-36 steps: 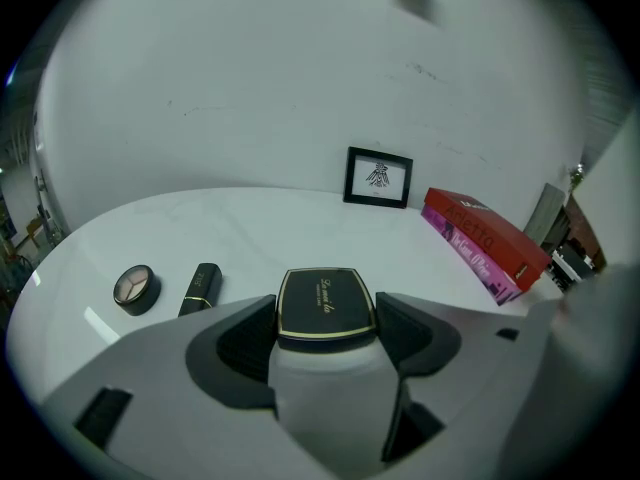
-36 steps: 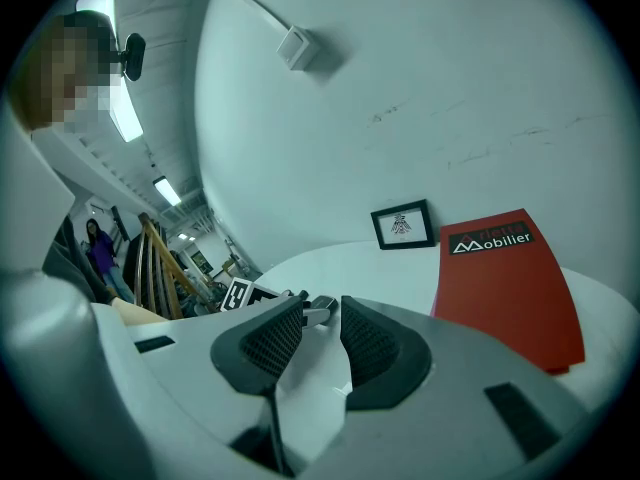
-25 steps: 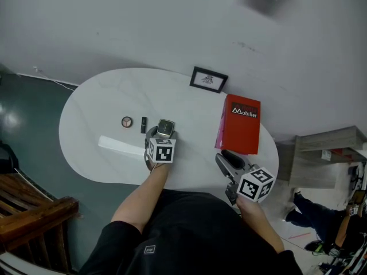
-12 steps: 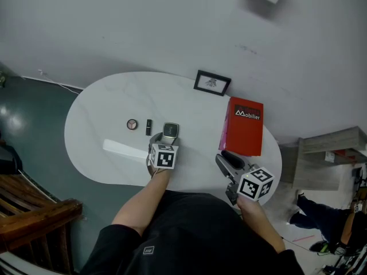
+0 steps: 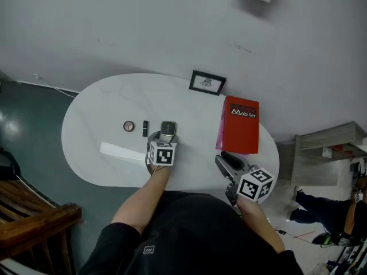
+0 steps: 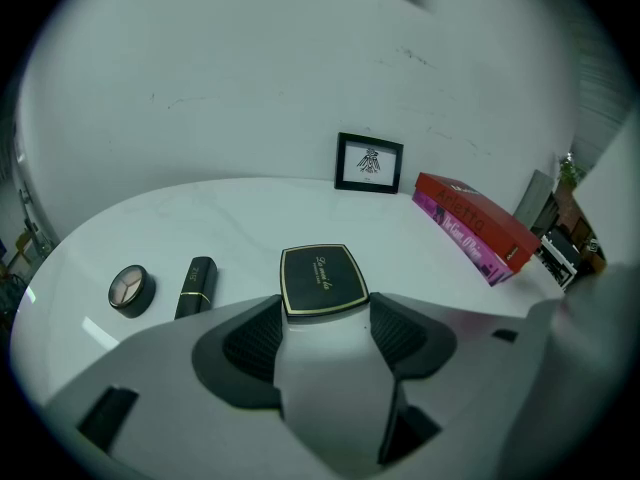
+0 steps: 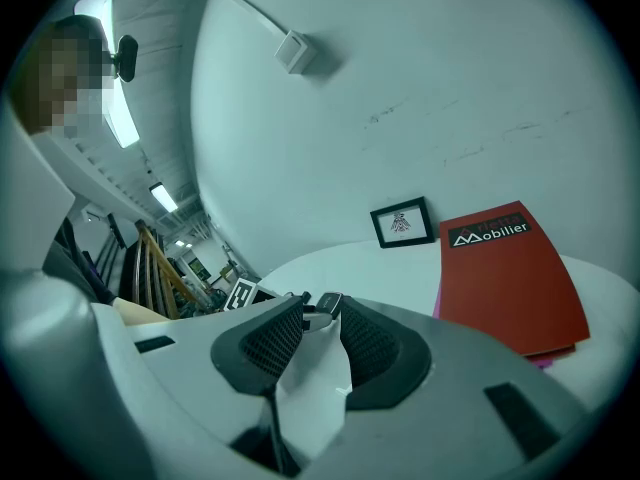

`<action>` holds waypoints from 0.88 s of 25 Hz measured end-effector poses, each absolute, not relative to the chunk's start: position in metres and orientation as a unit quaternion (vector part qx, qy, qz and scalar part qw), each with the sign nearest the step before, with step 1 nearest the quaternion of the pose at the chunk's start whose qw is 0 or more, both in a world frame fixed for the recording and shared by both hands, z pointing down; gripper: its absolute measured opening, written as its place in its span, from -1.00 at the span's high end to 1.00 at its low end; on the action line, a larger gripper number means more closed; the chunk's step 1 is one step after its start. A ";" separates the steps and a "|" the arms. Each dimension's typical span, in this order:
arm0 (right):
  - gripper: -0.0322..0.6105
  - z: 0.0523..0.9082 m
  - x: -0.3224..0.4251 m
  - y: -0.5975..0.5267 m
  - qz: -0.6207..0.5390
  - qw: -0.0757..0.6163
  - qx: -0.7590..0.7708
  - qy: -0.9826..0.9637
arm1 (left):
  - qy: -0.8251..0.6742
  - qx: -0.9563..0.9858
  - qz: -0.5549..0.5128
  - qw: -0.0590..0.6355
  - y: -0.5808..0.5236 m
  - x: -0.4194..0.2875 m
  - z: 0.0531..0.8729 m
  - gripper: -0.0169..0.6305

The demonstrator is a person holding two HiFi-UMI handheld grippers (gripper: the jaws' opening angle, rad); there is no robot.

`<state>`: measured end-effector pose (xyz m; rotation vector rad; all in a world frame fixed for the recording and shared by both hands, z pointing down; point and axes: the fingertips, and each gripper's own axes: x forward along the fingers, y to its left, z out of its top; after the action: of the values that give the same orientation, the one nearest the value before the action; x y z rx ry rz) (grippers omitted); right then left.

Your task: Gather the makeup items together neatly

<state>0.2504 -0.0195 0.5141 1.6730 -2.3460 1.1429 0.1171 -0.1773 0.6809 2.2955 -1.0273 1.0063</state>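
On the white oval table [image 5: 103,96] lie a round eyeshadow pot [image 5: 128,125], a black lipstick [image 5: 145,125] and a square black compact [image 5: 167,129] in a row. My left gripper [image 5: 163,135] is at the compact's near edge. In the left gripper view the compact [image 6: 322,280] sits between the pad tips [image 6: 262,333], which touch its near corners, so the left gripper [image 6: 325,313] is shut on it. The lipstick [image 6: 196,286] and the pot [image 6: 130,289] lie to its left. My right gripper [image 5: 226,159] hovers near the table's front right, its jaws [image 7: 320,313] slightly apart and empty.
A red book [image 5: 241,124] on a pink one lies at the table's right end. A small framed picture [image 5: 207,82] stands at the back against the wall. A white strip [image 5: 120,152] lies near the front edge. A wooden chair [image 5: 34,216] stands at the lower left.
The head view wobbles a little. My left gripper stays at the compact, and the compact, lipstick and pot keep their places. The right gripper has not moved.
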 end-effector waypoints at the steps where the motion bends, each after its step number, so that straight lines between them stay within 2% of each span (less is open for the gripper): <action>1: 0.49 0.514 0.251 -0.019 0.369 0.020 0.541 -0.756 | -0.370 0.828 0.363 0.213 -0.177 0.117 0.681 0.09; 11: 0.49 0.516 0.254 -0.009 0.371 0.008 0.543 -0.753 | -0.370 0.839 0.352 0.189 -0.173 0.113 0.671 0.08; 22: 0.49 0.517 0.255 0.001 0.369 0.001 0.521 -0.770 | -0.377 0.829 0.359 0.205 -0.158 0.105 0.674 0.10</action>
<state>0.2554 0.0010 0.5169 1.6357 -2.4168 1.1572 0.1050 -0.1581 0.6744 2.3114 -1.0517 1.0000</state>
